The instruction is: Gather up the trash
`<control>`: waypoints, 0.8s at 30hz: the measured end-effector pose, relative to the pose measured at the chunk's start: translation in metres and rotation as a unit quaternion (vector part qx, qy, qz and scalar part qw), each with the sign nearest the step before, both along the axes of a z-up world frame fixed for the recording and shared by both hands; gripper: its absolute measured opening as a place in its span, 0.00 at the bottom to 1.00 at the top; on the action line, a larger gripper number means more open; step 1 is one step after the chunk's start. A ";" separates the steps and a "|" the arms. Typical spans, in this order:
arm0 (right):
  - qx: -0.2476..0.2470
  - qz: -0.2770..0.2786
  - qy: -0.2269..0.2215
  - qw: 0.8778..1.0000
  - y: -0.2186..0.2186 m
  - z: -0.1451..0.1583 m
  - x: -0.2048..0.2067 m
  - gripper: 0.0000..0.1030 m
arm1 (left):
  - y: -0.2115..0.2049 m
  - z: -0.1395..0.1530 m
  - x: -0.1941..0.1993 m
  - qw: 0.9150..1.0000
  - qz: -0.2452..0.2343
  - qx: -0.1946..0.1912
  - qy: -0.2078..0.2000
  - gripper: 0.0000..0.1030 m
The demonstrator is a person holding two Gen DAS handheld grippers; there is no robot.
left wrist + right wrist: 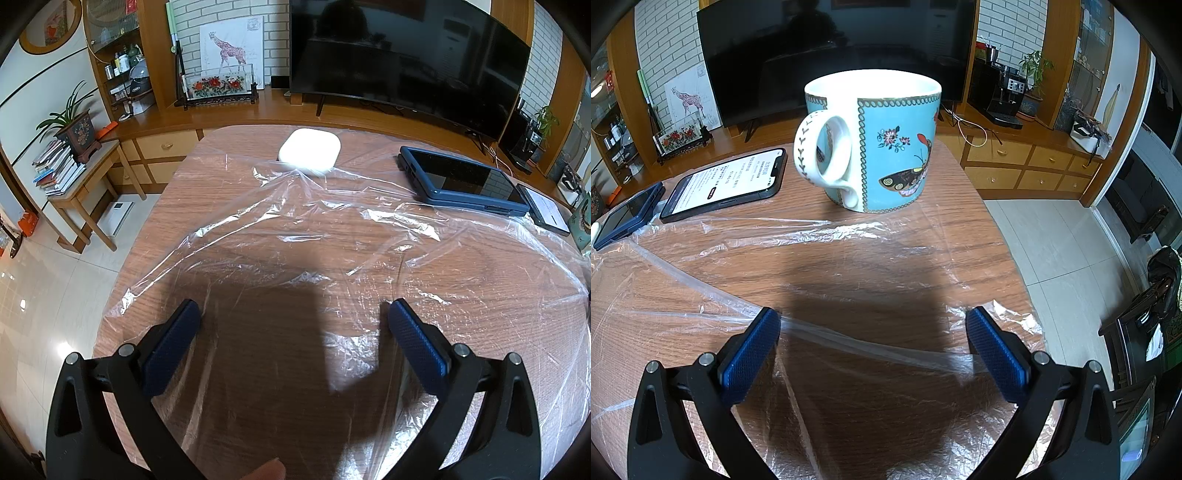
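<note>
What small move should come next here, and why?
Probably close the right gripper on the raised fold of the plastic sheet between its open fingers. The sheet lies spread over the table as the only trash-like thing, the left gripper is open too, and the mug stands at its far edge.

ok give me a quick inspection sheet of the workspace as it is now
surface: wooden table, mostly under film
job's things: clear plastic sheet, crumpled, spread flat
clutter: white case; tablet; phone, screen lit; mug, upright, base on the sheet's far edge
grippers: left gripper open over the sheet; right gripper open over a fold
cables: wires on the tv cabinet
surroundings: tv, tiled floor
</note>
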State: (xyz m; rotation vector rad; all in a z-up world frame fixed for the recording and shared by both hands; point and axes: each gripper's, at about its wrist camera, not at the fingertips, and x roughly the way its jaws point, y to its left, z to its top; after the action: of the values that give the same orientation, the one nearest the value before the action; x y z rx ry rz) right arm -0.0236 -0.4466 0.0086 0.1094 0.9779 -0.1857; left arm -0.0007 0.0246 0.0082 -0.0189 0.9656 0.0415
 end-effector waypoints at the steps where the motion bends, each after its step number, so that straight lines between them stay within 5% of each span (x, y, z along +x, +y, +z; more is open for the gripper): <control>1: 0.000 0.000 0.000 1.000 0.000 0.000 0.000 0.96 | 0.000 0.000 0.000 1.000 0.000 -0.001 0.000 0.99; 24: 0.000 0.000 0.000 1.000 0.000 0.000 0.000 0.96 | 0.000 -0.001 0.002 1.000 0.007 0.000 0.000 0.99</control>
State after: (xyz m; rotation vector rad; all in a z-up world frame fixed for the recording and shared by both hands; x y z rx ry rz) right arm -0.0239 -0.4467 0.0088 0.1094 0.9781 -0.1858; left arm 0.0012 0.0245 0.0069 -0.0263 0.9658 0.0538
